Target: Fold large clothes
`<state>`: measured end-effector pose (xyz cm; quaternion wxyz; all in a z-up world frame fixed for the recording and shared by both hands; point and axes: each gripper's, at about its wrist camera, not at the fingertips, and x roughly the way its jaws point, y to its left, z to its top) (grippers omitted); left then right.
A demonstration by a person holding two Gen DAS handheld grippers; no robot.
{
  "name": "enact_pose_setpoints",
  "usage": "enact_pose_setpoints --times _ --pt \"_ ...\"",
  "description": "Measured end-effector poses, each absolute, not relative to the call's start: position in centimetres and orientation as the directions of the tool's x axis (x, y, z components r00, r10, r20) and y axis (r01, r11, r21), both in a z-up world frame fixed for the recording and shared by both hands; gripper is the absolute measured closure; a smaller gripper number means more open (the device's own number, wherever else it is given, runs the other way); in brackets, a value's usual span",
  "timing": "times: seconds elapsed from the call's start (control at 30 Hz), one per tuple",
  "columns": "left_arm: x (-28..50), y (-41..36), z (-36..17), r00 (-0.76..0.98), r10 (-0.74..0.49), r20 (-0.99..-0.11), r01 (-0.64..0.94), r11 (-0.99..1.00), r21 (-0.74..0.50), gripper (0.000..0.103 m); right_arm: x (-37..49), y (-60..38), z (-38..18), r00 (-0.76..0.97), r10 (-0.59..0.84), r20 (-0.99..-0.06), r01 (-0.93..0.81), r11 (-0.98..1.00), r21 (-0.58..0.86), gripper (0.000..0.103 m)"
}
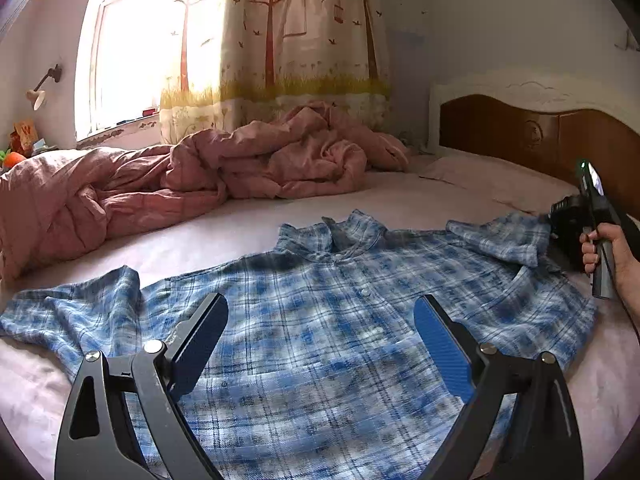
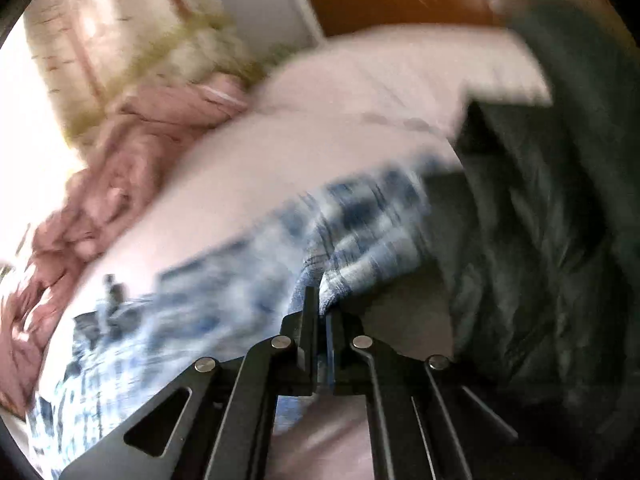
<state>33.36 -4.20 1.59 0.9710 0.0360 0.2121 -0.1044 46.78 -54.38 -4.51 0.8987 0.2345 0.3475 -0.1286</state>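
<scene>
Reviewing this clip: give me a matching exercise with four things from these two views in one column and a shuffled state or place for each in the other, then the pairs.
Things:
1. plaid shirt
2. pink duvet
3. left hand-held gripper
4. right hand-held gripper

States or places:
A. shut on a sleeve
B. open, above the shirt front
C. crumpled by the curtain
D. spread out on the bed sheet

Pairs: 1-D, 2-C, 3-B, 4-A
</scene>
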Motion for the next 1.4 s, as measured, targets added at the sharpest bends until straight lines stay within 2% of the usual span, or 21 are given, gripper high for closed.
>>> enact_pose_setpoints --times 0.13,0.27,0.4,0.43,0.57,0.63,0.7,0.73,0.77,0.83,0.93,1.07,1.1,1.13,1.17,1.2,1.27,1.33,1.4 --pt "32.7 -4.7 2.1 0.899 -0.153 -0.411 0.196 0.978 0.066 0.010 45.6 -50.8 -1.4 0.796 0.106 -0.596 0.198 0.885 0.422 0.099" --pt "31.9 -4.8 2.4 0.904 -0.135 -0.405 0.184 0.979 0.085 0.010 44.0 -43.9 0.3 0.785 0.261 -0.562 -0.033 0.923 0.382 0.100" --pt "32.1 -5.1 2.6 0.903 0.000 -0.430 0.079 0.983 0.166 0.010 42.6 -37.5 -1.0 0.677 0.422 -0.602 -0.198 0.893 0.404 0.099" --pt "32.1 -4.9 2.7 0.903 -0.017 -0.430 0.090 0.984 0.151 0.010 42.2 -36.3 -1.6 0.657 0.433 -0.618 -0.211 0.892 0.401 0.099" --pt "31.7 -4.3 3.0 0.910 -0.029 -0.413 0.094 0.986 0.138 0.010 41.8 -35.3 -3.4 0.637 0.372 -0.675 -0.165 0.922 0.352 0.098" --pt "31.4 -4.3 3.0 0.911 -0.042 -0.410 0.107 0.985 0.137 0.010 42.0 -36.2 -4.1 0.616 0.376 -0.692 -0.117 0.913 0.391 0.097" --pt "31.2 -4.9 2.8 0.911 -0.040 -0.410 0.113 0.981 0.155 0.010 41.8 -38.1 -3.9 0.616 0.409 -0.673 -0.092 0.886 0.454 0.091" --pt "31.2 -5.3 2.7 0.910 -0.035 -0.414 0.114 0.979 0.168 0.010 41.6 -39.0 -3.6 0.625 0.411 -0.664 -0.089 0.882 0.463 0.078" --pt "31.1 -5.8 2.5 0.907 -0.029 -0.421 0.115 0.977 0.182 0.010 41.4 -40.1 -3.1 0.643 0.391 -0.658 -0.080 0.889 0.451 0.057" --pt "31.2 -6.9 2.0 0.899 -0.031 -0.437 0.131 0.971 0.201 0.010 40.8 -41.9 -2.5 0.682 0.348 -0.644 -0.030 0.892 0.451 0.037" --pt "31.0 -8.4 1.6 0.893 -0.062 -0.446 0.167 0.965 0.200 0.010 39.5 -45.1 -0.6 0.726 0.371 -0.579 -0.002 0.843 0.537 0.037" --pt "31.8 -11.5 1.7 0.859 -0.160 -0.486 0.256 0.957 0.137 0.011 37.5 -48.2 1.5 0.783 0.274 -0.558 0.065 0.856 0.512 0.037" --pt "32.3 -12.6 1.9 0.848 -0.189 -0.495 0.281 0.952 0.119 0.013 37.0 -48.8 1.9 0.792 0.216 -0.571 0.100 0.877 0.470 0.037" --pt "32.9 -13.9 2.2 0.837 -0.227 -0.499 0.314 0.944 0.098 0.027 36.9 -49.0 2.1 0.794 0.168 -0.585 0.125 0.896 0.427 0.037" --pt "33.4 -15.1 2.6 0.832 -0.253 -0.494 0.334 0.939 0.081 0.037 36.5 -49.2 2.4 0.796 0.126 -0.593 0.143 0.912 0.386 0.037" --pt "34.0 -16.3 3.0 0.833 -0.263 -0.487 0.336 0.939 0.067 0.040 36.3 -49.6 2.6 0.796 0.095 -0.598 0.156 0.922 0.354 0.037" --pt "35.6 -18.7 3.3 0.805 -0.295 -0.514 0.352 0.936 0.014 0.044 36.3 -50.7 2.8 0.783 0.096 -0.614 0.167 0.919 0.357 0.031" --pt "37.1 -20.8 3.1 0.758 -0.348 -0.552 0.386 0.921 -0.052 0.044 36.3 -52.6 2.6 0.789 0.155 -0.595 0.162 0.881 0.445 0.027" --pt "38.1 -23.0 2.5 0.734 -0.365 -0.573 0.404 0.913 -0.064 0.044 36.4 -54.2 2.0 0.785 0.188 -0.591 0.180 0.843 0.507 0.027"
